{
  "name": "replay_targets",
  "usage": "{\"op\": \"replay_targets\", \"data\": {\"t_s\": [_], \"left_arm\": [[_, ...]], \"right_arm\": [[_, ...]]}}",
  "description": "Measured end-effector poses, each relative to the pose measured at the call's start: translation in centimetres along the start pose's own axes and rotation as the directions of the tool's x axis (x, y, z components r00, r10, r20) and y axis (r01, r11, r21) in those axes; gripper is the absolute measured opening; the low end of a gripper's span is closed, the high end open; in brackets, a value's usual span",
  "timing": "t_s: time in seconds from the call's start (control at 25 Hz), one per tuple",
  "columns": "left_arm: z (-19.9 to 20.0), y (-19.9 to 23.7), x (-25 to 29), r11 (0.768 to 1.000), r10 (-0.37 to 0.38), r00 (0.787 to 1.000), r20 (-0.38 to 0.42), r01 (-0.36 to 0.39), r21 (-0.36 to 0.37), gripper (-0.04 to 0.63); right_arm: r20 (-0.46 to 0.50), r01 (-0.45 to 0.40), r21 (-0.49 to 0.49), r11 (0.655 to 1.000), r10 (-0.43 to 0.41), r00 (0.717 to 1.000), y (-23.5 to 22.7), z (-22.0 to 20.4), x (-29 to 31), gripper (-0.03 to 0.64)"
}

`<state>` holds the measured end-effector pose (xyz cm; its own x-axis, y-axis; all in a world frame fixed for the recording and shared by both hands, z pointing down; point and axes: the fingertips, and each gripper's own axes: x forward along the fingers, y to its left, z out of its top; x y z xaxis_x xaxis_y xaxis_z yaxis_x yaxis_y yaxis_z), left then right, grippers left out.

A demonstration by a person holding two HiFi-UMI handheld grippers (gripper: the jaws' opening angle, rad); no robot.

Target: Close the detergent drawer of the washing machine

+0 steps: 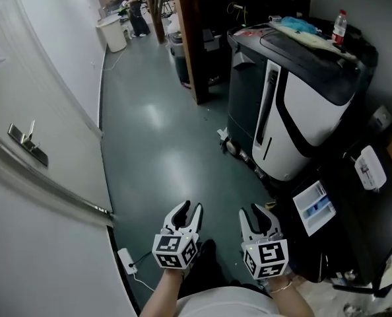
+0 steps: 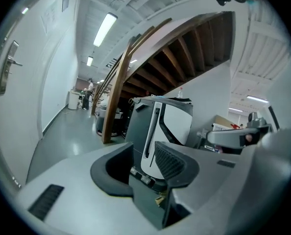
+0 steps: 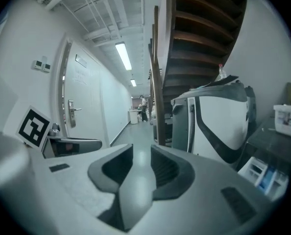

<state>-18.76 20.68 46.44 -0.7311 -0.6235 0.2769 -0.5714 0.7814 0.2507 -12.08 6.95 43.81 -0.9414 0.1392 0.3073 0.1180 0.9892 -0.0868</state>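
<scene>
Floor lies under left gripper and right gripper, side by side (both wide open, nothing between the jaws).

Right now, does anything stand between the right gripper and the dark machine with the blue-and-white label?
Nothing visible does. The right gripper, open and empty, hangs beside the dark machine, only bare floor between them. The black-and-white unit stands farther ahead, off that path. The detergent drawer itself I cannot make out.

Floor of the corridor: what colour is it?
The floor is dark green, shiny; head view shows it best.
</scene>
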Motion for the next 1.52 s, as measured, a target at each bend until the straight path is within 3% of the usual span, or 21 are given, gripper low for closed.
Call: {"op": "replay_targets", "data": {"t_s": [0.2, 0.4, 0.6, 0.8, 0.96, 1.12, 1.24, 1.36, 1.52], "left_arm": [[2.6, 0.0, 6.1, 0.987, -0.153, 0.988, -0.033, 0.154, 0.042, 0.126], [4.1, -2.2, 11.0, 0.94, -0.321, 0.944, -0.074, 0.327, 0.1, 0.126], [3.6, -5.9, 14.4, 0.865, -0.47, 0.871, -0.14, 0.486, 0.121, 0.126], [1.6, -10.6, 15.9, 0.761, -0.602, 0.765, -0.23, 0.637, 0.125, 0.126], [-0.1, -14.4, 16.2, 0.685, -0.672, 0.685, -0.281, 0.719, 0.115, 0.126], [-1.4, -17.4, 15.8, 0.62, -0.717, 0.62, -0.32, 0.776, 0.115, 0.126], [-2.1, -19.2, 15.7, 0.589, -0.735, 0.589, -0.336, 0.8, 0.116, 0.126], [-2.6, -20.4, 15.9, 0.565, -0.746, 0.567, -0.351, 0.817, 0.118, 0.126], [-2.8, -21.5, 16.6, 0.55, -0.752, 0.551, -0.362, 0.827, 0.118, 0.126]], "right_arm": [[0.026, 0.147, 0.052, 0.988, -0.149, 0.989, -2.4, 2.3, 2.6, 0.098], [0.03, 0.309, 0.102, 0.946, -0.313, 0.949, -5.2, 2.5, 2.9, 0.098], [0.042, 0.493, 0.153, 0.857, -0.504, 0.863, -8.2, 2.3, 0.0, 0.098], [0.015, 0.651, 0.23, 0.724, -0.671, 0.741, -10.3, 0.6, -4.4, 0.098], [-0.023, 0.729, 0.266, 0.631, -0.752, 0.659, -11.1, -1.1, -7.6, 0.098], [-0.061, 0.785, 0.288, 0.548, -0.808, 0.586, -11.8, -2.8, -10.7, 0.098], [-0.083, 0.812, 0.306, 0.497, -0.836, 0.543, -12.5, -4.0, -12.6, 0.098], [-0.097, 0.825, 0.31, 0.472, -0.848, 0.521, -13.2, -4.8, -13.7, 0.098], [-0.104, 0.847, 0.308, 0.433, -0.87, 0.482, -14.3, -5.2, -14.9, 0.098]]}}
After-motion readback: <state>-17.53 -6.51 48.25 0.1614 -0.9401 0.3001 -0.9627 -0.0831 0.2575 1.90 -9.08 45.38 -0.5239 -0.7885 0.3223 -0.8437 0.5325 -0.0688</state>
